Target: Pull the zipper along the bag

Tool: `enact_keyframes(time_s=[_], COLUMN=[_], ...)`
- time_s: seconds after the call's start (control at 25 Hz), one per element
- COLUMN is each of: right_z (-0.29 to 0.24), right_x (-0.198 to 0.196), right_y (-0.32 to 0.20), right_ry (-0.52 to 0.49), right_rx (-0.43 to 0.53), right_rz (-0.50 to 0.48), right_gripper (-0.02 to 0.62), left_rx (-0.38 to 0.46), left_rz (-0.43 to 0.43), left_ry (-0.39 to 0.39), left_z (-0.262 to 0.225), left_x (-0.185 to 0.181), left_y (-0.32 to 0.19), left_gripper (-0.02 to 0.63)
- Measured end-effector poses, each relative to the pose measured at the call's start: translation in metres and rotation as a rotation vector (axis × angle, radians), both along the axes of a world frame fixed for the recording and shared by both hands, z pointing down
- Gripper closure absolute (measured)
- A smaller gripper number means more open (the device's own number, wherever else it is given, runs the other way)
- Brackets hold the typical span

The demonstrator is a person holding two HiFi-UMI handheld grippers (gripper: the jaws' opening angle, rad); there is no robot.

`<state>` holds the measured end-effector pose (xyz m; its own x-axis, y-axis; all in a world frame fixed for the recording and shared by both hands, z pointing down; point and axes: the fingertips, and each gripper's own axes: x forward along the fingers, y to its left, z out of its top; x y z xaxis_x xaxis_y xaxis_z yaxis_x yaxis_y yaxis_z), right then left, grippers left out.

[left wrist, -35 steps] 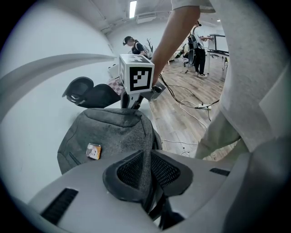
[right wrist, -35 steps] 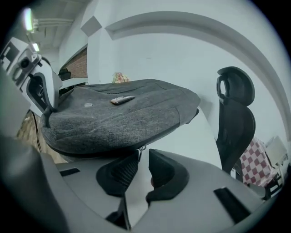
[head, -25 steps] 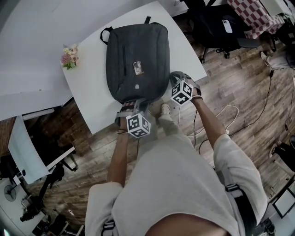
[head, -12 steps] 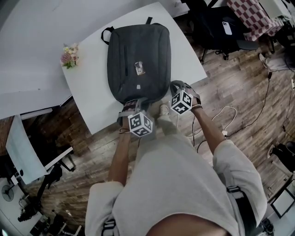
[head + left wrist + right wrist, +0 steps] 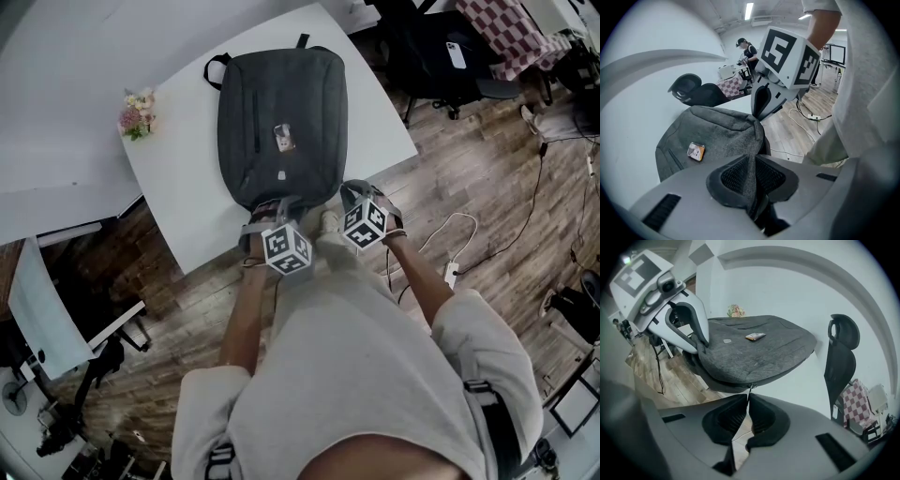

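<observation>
A dark grey backpack (image 5: 281, 112) lies flat on the white table (image 5: 183, 178), with its bottom edge at the table's near edge. My left gripper (image 5: 274, 211) is shut on a fold of the bag's grey fabric (image 5: 751, 161) at that near edge. My right gripper (image 5: 347, 195) is at the bag's near right corner. In the right gripper view its jaws (image 5: 748, 401) are shut on the small metal zipper pull (image 5: 750, 388) under the bag's side seam. The left gripper (image 5: 701, 345) shows beside the bag there.
A small bunch of flowers (image 5: 133, 112) stands on the table's left part. A black office chair (image 5: 441, 56) stands beyond the table's right side. A white cable and power strip (image 5: 450, 272) lie on the wooden floor to my right.
My right gripper has moved along the bag's right side toward me, nearer the near corner and the left gripper. The left gripper has kept its hold in place.
</observation>
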<state>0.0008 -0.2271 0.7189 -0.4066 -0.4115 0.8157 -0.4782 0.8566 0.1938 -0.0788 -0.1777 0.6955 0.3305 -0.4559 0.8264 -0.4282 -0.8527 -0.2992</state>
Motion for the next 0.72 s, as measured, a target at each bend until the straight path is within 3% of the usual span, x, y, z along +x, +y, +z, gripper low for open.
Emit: enact_keyframes(time_s=[0.44, 0.72], right_z=[-0.005, -0.005], right_x=[-0.021, -0.043], right_y=[0.042, 0.065], right_ry=[-0.047, -0.072], right_rx=[-0.054, -0.114], right_rz=[0.080, 0.084], right_gripper=[0.565, 0.561], left_rx=[-0.010, -0.005], left_rz=[-0.007, 0.040], left_ry=[0.023, -0.013], left_z=[-0.001, 0.002], left_x=[-0.001, 0.001], left_y=[0.003, 0.002], left_gripper=[0.534, 0.534])
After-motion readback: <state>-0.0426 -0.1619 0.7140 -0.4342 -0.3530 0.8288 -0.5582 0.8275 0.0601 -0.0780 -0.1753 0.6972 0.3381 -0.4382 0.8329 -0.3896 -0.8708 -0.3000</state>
